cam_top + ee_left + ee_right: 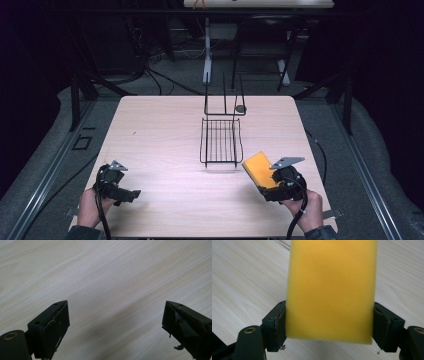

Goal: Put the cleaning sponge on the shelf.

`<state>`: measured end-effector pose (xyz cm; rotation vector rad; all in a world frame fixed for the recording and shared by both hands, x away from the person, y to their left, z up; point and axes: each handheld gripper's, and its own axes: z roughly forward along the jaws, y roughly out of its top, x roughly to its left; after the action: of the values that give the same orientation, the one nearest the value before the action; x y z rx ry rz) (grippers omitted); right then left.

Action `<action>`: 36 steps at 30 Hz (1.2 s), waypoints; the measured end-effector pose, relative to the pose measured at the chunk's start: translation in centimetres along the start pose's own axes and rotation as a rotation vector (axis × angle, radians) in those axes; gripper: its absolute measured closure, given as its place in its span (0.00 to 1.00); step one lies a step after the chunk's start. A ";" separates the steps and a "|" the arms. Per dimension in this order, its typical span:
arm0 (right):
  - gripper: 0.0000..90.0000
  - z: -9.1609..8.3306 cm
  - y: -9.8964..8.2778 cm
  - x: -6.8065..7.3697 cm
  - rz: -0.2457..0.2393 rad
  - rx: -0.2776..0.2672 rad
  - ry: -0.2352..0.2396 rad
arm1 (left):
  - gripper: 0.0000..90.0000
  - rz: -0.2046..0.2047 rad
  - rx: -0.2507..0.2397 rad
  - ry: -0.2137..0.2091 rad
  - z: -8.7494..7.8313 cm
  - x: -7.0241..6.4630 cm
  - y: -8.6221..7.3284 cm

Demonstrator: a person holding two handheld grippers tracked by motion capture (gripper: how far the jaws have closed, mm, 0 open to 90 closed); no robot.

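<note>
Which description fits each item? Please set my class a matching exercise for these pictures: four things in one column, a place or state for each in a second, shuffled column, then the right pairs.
Things
1. yellow sponge
2. left gripper
3. wire rack
4. right gripper

Places or states
A. stands near the middle of the table
B. open, with bare wood between the jaws
C. clamped between two black jaws
D. shut on something soft, near the table's right front corner

Pairs: 1-C, 2-B, 3-A, 4-D
</note>
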<state>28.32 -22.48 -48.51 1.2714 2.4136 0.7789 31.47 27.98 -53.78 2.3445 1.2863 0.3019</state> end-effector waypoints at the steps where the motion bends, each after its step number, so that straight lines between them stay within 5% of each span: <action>1: 0.27 0.0 0.2 0.0 0.003 -0.001 -0.002 | 0.09 0.001 0.001 0.000 0.0 0.0 0.0; 36: 0.28 0.2 5.6 1.1 -0.061 -0.057 -0.008 | 0.08 0.028 -0.014 -0.020 0.0 -0.4 0.1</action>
<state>31.56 -18.95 -45.35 1.1712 2.3950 0.8173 31.32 27.61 -53.76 2.3489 1.2394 0.2950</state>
